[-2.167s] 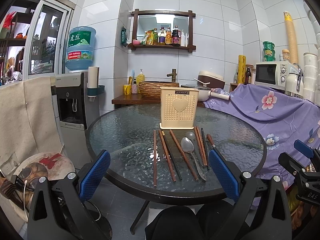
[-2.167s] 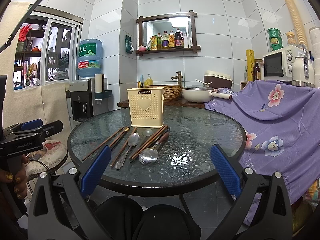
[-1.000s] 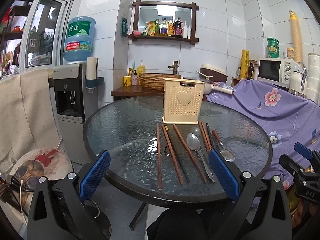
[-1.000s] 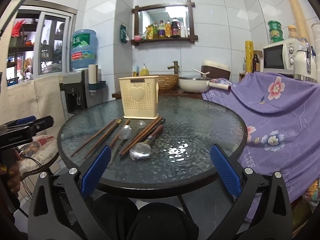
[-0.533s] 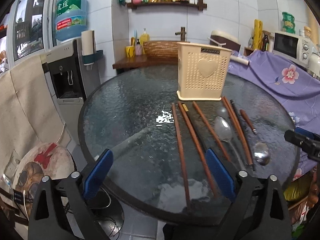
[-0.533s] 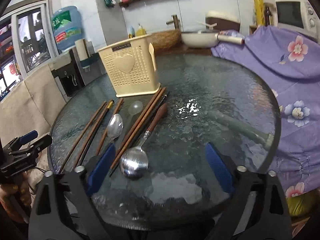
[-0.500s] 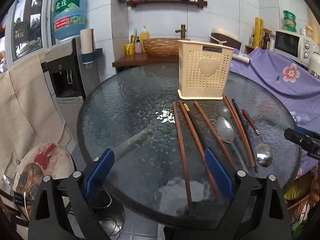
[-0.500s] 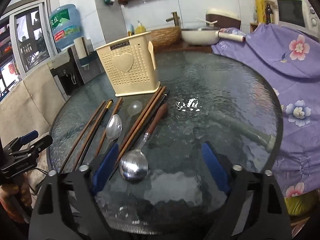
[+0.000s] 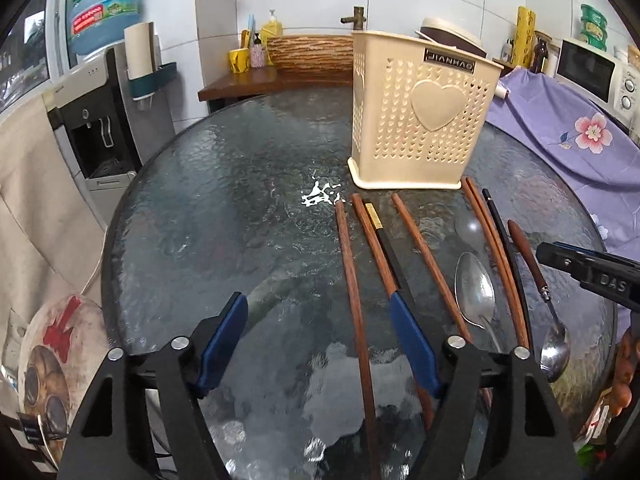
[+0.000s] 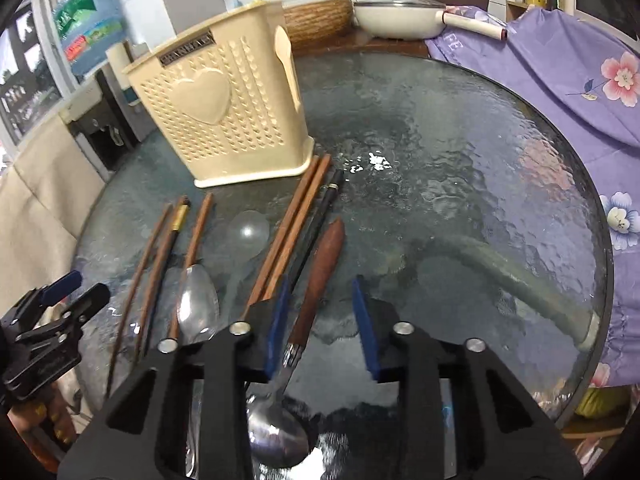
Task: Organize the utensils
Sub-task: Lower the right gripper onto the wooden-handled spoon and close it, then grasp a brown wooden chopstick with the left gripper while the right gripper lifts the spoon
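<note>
On the round glass table (image 9: 224, 208) a cream perforated utensil holder (image 9: 420, 120) stands behind a row of several brown and black chopsticks and spoons. My left gripper (image 9: 318, 340) hovers over the row's left end. Its jaws are closing, the leftmost brown chopstick (image 9: 350, 272) lies between them, and neither pad touches it. My right gripper (image 10: 320, 320) is closing astride the wooden handle of a metal spoon (image 10: 322, 264), with a gap left on the right side. A steel spoon (image 10: 198, 304) and a clear spoon (image 10: 248, 232) lie further left. The holder (image 10: 224, 112) stands beyond.
A purple floral cloth (image 10: 560, 64) drapes the right side past the table's rim. A water dispenser (image 9: 100, 120) and a cushioned stool (image 9: 52, 352) stand on the left. A wooden counter with a white pan (image 10: 396, 20) is behind the table.
Both grippers came forward and tipped down over the table. Their jaws narrowed, the right far more, and it now straddles the spoon handle; the left straddles the leftmost chopstick.
</note>
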A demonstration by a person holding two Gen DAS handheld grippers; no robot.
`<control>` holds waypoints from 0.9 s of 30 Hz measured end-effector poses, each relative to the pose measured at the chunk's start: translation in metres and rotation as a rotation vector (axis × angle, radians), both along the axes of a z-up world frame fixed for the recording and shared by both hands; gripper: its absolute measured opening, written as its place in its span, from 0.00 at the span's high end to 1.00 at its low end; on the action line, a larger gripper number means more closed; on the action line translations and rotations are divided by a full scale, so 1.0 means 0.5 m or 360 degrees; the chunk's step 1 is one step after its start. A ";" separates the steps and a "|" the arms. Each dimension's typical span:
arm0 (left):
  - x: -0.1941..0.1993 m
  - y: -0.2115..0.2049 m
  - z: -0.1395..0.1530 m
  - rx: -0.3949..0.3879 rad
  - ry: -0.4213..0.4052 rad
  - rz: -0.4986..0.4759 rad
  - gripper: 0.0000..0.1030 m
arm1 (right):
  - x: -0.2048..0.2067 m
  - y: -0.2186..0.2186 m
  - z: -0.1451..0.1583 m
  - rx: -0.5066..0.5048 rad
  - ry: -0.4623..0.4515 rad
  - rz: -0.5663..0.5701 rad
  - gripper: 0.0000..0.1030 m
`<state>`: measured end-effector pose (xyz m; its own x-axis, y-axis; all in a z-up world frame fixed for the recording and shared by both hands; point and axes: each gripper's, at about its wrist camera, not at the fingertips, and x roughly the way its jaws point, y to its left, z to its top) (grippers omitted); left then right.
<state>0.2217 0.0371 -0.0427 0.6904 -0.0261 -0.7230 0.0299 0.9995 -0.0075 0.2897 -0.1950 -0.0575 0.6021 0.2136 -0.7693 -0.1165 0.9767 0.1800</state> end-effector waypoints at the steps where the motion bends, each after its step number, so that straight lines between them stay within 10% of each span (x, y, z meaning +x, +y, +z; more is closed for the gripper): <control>1: 0.006 0.000 -0.003 0.0001 0.0008 -0.0002 0.33 | 0.007 0.005 -0.005 -0.0021 0.0015 -0.0016 0.74; 27: 0.153 -0.012 -0.033 0.0044 0.0235 -0.0067 0.56 | 0.087 0.036 -0.018 -0.0125 0.0108 0.0040 0.82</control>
<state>0.2984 0.0311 -0.0594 0.5750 -0.0313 -0.8176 0.0724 0.9973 0.0127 0.3333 -0.1769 -0.0666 0.5433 0.1652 -0.8232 -0.1312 0.9851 0.1111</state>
